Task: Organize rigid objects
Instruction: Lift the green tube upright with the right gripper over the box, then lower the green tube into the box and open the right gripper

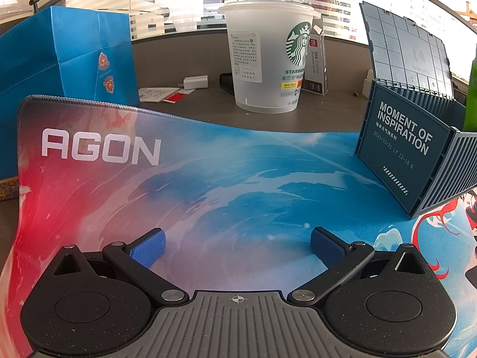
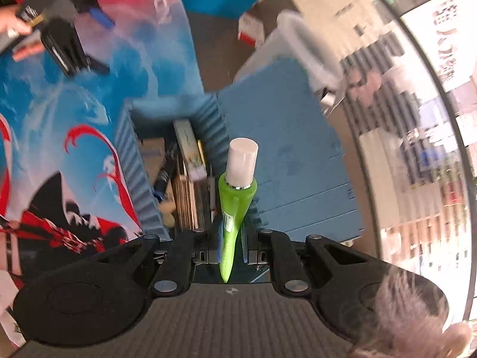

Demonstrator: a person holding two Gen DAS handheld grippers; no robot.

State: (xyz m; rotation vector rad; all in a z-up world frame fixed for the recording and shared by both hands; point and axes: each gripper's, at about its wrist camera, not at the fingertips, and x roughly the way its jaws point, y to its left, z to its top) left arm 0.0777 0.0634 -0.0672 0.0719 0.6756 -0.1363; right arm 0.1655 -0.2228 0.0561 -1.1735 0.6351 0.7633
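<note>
My right gripper [image 2: 232, 244] is shut on a green tube [image 2: 235, 197] with a white cap, held cap-first above the open blue-grey container box [image 2: 131, 155]. The box holds several items, among them cards and a dark pen. In the left wrist view the same box [image 1: 396, 149] stands at the right on the mat with its lid [image 1: 408, 50] up, and the green tube [image 1: 471, 95] shows at the right edge. My left gripper [image 1: 237, 246] is open and empty, low over the mouse mat [image 1: 208, 185]; it also shows in the right wrist view [image 2: 89, 29] at the upper left.
A blue paper bag [image 1: 59, 59] stands at the back left. A large Starbucks plastic cup [image 1: 268, 56] stands behind the mat, with a small carton [image 1: 317, 68], a white charger [image 1: 195, 83] and papers [image 1: 161, 94] near it. The desk [image 1: 193, 107] ends at a window ledge.
</note>
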